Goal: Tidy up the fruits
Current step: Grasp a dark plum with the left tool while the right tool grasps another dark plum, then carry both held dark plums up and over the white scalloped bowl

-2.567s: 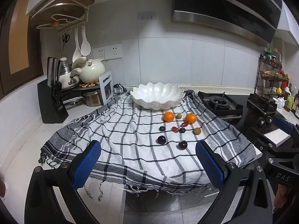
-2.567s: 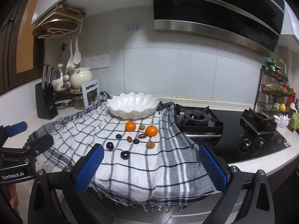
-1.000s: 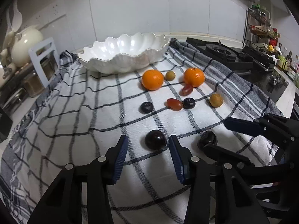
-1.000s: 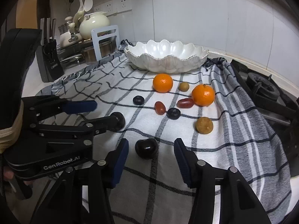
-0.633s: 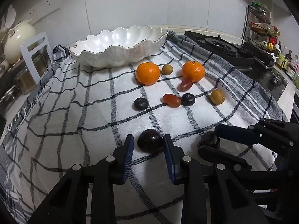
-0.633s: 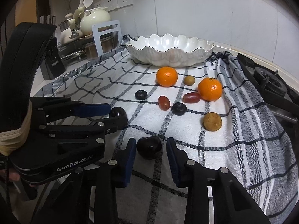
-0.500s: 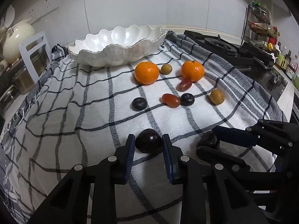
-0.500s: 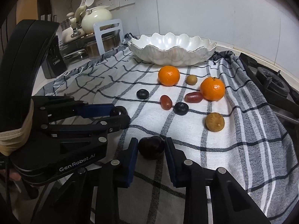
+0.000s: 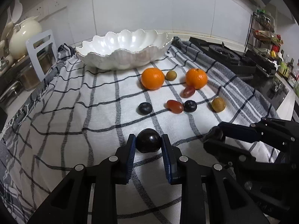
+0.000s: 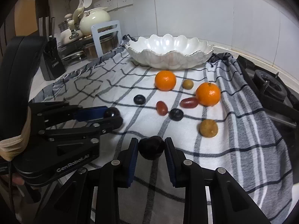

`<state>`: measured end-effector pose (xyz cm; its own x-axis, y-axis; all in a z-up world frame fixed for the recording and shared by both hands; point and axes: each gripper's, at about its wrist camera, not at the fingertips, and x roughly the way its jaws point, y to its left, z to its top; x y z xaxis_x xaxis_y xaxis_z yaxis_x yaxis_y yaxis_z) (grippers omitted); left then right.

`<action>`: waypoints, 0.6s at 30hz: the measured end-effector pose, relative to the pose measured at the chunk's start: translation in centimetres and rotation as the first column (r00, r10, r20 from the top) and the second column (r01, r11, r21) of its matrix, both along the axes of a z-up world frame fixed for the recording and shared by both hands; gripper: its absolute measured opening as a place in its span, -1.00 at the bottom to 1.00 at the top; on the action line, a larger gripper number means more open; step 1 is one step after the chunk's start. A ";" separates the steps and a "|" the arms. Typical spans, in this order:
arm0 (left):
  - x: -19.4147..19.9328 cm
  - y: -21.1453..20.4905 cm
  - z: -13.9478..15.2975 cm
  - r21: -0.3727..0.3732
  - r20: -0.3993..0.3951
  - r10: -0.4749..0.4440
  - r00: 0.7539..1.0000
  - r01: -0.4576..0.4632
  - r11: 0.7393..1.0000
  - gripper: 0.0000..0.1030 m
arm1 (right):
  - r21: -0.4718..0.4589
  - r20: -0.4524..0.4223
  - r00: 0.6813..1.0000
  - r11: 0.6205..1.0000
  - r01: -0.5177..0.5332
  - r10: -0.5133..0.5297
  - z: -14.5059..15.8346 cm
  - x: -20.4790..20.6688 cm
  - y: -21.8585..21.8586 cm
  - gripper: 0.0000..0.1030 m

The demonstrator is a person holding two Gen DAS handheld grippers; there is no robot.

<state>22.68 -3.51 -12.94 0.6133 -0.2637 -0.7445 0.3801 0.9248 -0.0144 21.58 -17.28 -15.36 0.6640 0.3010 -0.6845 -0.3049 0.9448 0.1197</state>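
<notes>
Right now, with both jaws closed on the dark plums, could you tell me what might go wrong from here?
1. Each plum is round and glossy, pinched only at its sides; either could slip out on lifting.
2. Both jaws have just been closing on soft fruit; more squeeze may bruise it.
3. The left gripper and right gripper sit close together; they might collide heading to the bowl.

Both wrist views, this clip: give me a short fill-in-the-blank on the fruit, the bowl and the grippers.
1. Each gripper, left gripper and right gripper, is shut on a dark ____.
2. The white bowl holds ____ fruit.
3. The number of oranges on the cloth is ____.
4. The small fruit between the oranges is ____ in colour.

Missing words: plum; no; two; brown
</notes>
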 end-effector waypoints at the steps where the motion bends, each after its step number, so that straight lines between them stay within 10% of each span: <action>1: 0.0 0.1 0.3 -0.007 -0.001 0.001 1.000 -0.001 1.000 -0.46 | 0.000 0.001 1.000 1.000 0.004 -0.004 0.2 0.1 -0.1 -0.41; 18: 0.7 -0.6 6.4 -0.031 0.108 0.134 0.985 -0.132 0.991 -0.46 | 0.038 0.116 0.993 0.999 -0.022 0.018 5.6 3.1 -2.8 -0.41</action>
